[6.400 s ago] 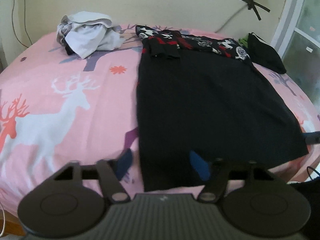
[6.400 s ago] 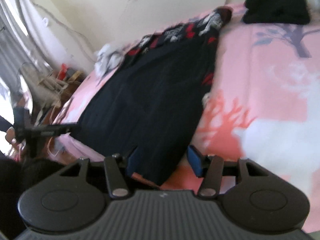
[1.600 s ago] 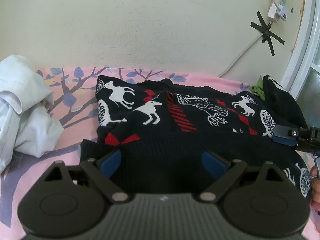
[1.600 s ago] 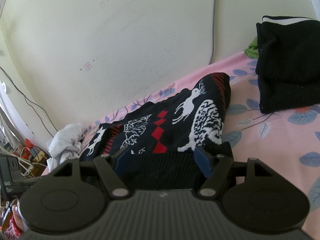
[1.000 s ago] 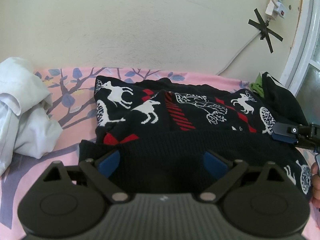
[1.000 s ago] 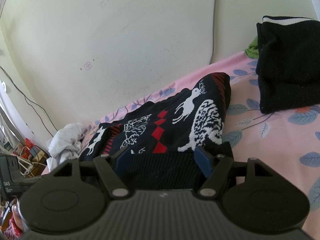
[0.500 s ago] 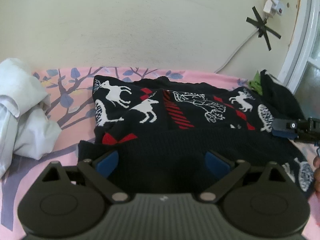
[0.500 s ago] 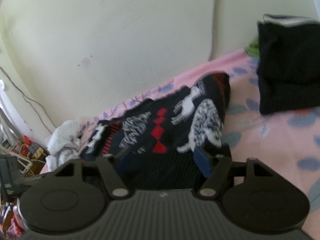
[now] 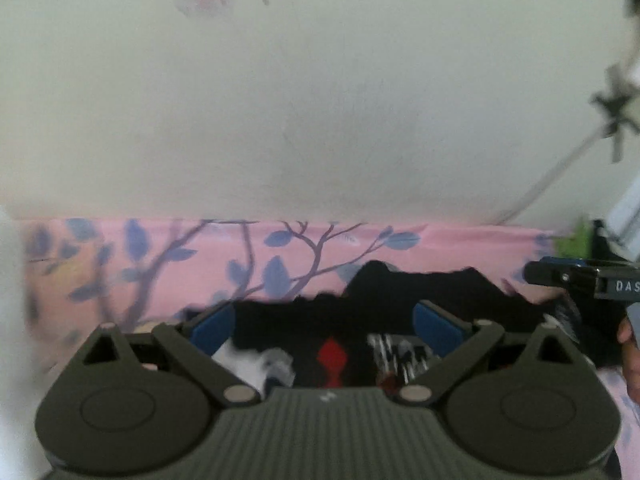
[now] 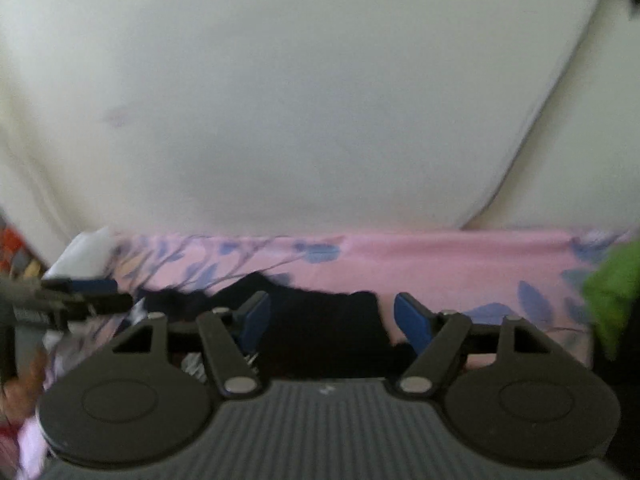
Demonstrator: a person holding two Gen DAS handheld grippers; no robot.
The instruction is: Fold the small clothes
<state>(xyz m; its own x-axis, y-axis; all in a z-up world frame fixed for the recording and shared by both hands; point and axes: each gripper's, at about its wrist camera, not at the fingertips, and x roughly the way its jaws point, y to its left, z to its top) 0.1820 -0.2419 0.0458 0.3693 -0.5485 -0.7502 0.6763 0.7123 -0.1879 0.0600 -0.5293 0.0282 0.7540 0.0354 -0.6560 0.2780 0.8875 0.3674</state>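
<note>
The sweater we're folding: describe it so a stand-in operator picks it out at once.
Start at the pink bedsheet printed with blue-leaved branches, running along the cream wall. The sweater lies on it between the open fingers of the left gripper and right gripper. Unlike the white bundle and the green cloth, it is black knit with red diamonds and white figures.

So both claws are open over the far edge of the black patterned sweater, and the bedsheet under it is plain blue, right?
Not quite. The bedsheet is pink with a blue-purple branch and leaf print, as the left wrist view shows. The rest holds: the left claw and right claw both stand open over the far edge of the black patterned sweater.
</note>
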